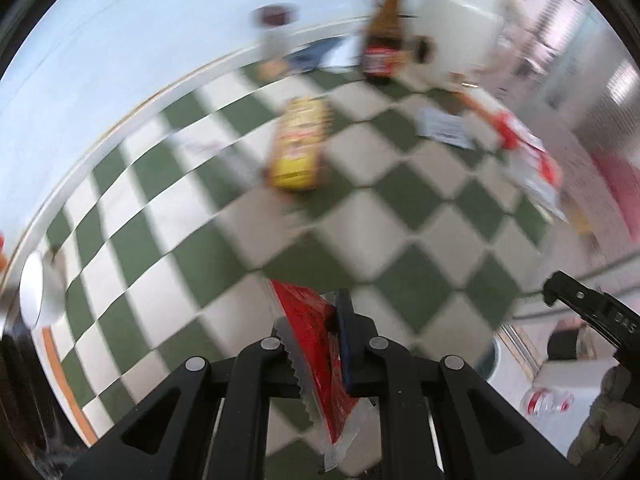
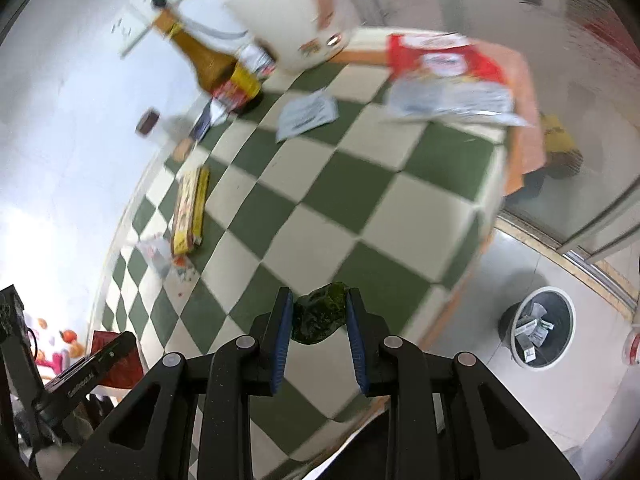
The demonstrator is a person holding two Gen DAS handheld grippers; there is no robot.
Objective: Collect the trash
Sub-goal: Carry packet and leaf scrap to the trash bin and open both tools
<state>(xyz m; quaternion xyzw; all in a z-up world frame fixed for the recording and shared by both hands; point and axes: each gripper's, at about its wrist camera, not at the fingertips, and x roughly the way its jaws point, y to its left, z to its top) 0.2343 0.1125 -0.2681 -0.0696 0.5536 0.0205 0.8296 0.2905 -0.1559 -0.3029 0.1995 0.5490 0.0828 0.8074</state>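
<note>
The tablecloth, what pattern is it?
Green and white checks on the tablecloth, clearest in the right wrist view.

Home kitchen; checkered tablecloth (image 2: 360,184), sauce bottle (image 2: 212,64)

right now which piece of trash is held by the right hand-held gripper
The dark green crumpled wrapper, between the right hand-held gripper. The red packet is in the left hand-held gripper.

box (image 2: 190,208) lies on the table (image 2: 360,216); bin (image 2: 538,328) apparently on the floor beside.
</note>
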